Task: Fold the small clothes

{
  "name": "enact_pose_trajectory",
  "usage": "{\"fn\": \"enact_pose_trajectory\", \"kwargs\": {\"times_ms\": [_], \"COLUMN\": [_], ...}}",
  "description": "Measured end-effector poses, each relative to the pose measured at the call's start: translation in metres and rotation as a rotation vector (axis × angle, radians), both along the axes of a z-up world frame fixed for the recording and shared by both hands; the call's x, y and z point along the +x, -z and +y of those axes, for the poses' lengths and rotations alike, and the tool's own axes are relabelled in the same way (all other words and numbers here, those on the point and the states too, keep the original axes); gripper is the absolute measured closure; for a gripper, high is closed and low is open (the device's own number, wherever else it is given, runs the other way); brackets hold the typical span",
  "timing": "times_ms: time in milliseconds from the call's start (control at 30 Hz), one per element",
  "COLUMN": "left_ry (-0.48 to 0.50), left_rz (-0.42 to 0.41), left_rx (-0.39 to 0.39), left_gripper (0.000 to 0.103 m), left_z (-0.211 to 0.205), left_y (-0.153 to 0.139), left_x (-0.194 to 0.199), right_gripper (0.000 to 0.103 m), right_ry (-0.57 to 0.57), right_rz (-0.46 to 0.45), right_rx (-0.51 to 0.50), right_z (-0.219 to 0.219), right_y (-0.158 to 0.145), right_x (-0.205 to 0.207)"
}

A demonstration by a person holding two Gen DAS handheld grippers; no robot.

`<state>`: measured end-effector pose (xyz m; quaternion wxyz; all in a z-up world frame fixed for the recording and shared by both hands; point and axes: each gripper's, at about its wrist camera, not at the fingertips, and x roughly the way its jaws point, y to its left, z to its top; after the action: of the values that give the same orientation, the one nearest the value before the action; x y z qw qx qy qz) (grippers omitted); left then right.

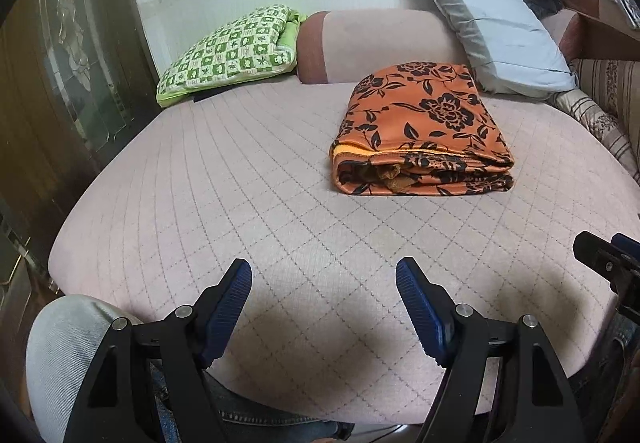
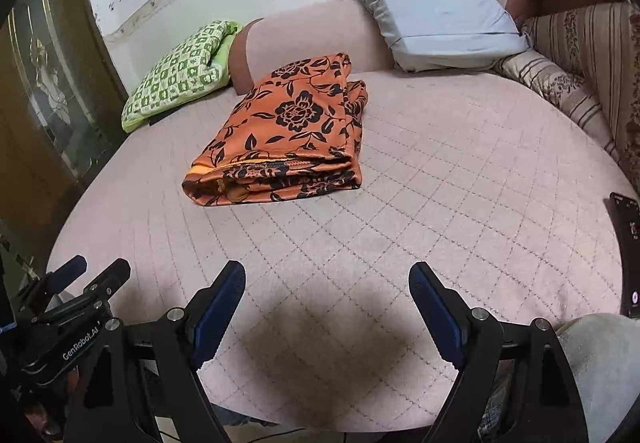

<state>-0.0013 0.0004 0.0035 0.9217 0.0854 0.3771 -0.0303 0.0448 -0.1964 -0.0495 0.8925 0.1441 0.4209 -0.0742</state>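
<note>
Your left gripper point(image 1: 324, 275) and right gripper point(image 2: 327, 277) (both spread, nothing grasped) hover above the quilted mattress point(image 1: 248, 179), the folded orange floral garment point(image 1: 420, 131) at one o'clock.

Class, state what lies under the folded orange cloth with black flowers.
The orange flowered cloth rests on the pink quilted mattress cover. Anything hidden beneath or within its folds cannot be seen.

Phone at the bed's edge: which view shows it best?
The right wrist view: the phone lies on the bed at the frame's right edge, screen lit. The left wrist view does not show it at all.
</note>
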Motion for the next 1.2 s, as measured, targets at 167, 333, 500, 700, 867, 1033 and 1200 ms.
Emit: {"fn": "enact_pose_trajectory", "kwargs": {"times_ms": [167, 333, 500, 700, 867, 1033, 1200], "left_ry": [0.002, 0.011, 0.019, 0.026, 0.030, 0.030, 0.031], "left_rz": [0.004, 0.008, -0.001, -0.012, -0.013, -0.018, -0.021], "left_rx": [-0.012, -0.011, -0.003, 0.009, 0.010, 0.019, 0.024], "left_gripper": [0.028, 0.028, 0.028, 0.028, 0.028, 0.028, 0.028], "left_z": [0.008, 0.010, 0.009, 0.003, 0.001, -0.001, -0.003], "left_y": [-0.001, 0.001, 0.001, 0.002, 0.002, 0.003, 0.004], "left_x": [0.004, 0.007, 0.006, 0.003, 0.001, 0.000, -0.001], "right_gripper": [0.018, 0.018, 0.018, 0.018, 0.018, 0.018, 0.018], "right_ry": [-0.002, 0.003, 0.012, 0.011, 0.007, 0.006, 0.004], "right_rz": [0.011, 0.015, 0.025, 0.025, 0.022, 0.025, 0.026], "right_rx": [-0.011, -0.016, -0.020, -0.030, -0.039, -0.038, -0.039], "right_z": [0.005, 0.008, 0.008, 0.010, 0.012, 0.011, 0.011], "right_y": [0.003, 0.005, 0.007, 0.007, 0.006, 0.007, 0.008], "right_x": [0.002, 0.003, 0.003, 0.003, 0.003, 0.004, 0.005]}}
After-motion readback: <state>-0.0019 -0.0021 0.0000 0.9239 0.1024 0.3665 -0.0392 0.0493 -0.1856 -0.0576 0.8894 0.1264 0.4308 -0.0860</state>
